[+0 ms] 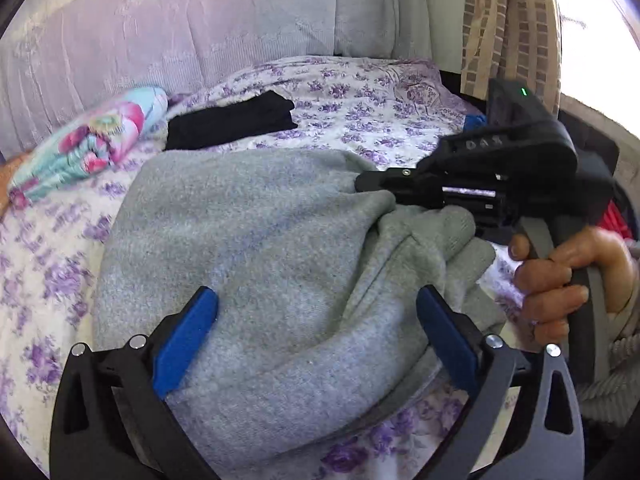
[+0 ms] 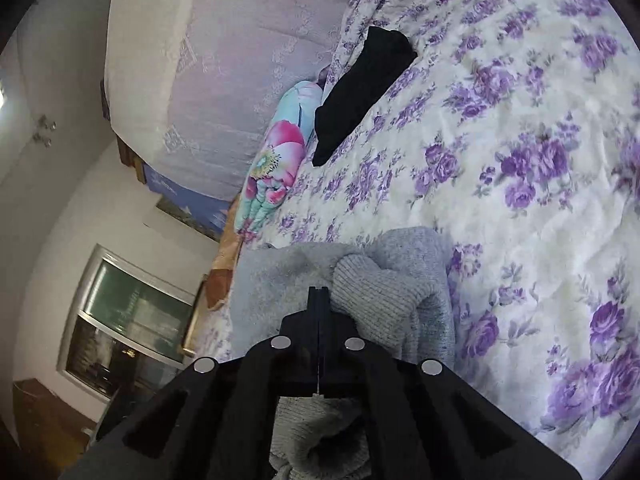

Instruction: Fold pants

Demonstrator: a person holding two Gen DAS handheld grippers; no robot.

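- Two handheld grippers work over one pair of grey fleece pants (image 1: pixel 256 248), which lies bunched on a white bedspread printed with purple flowers (image 1: pixel 360 120).
- The left gripper (image 1: pixel 316 320) has its blue-padded fingers (image 1: pixel 184 344) spread wide apart, one on each side of the pants' broad grey mound; whether the pads touch the cloth cannot be told.
- The right gripper (image 2: pixel 319 292) has its black fingers pressed together, pinching a ribbed grey edge of the pants; more grey fabric hangs below, between its arms.
- In the left wrist view, the right gripper (image 1: pixel 364 182) reaches in from the right, its tip buried in a fold at the pants' far right edge, and a bare hand (image 1: pixel 568 276) wraps its handle.
- A folded black garment (image 1: pixel 232 122) lies farther back on the bedspread, well apart from the pants.
- A rolled turquoise cloth with pink flowers (image 1: pixel 92 140) sits just beside the black garment, against a pale lilac quilted backrest (image 1: pixel 160 32).
- A beige brick-patterned curtain (image 1: pixel 508 20) hangs at the upper right in the left wrist view.
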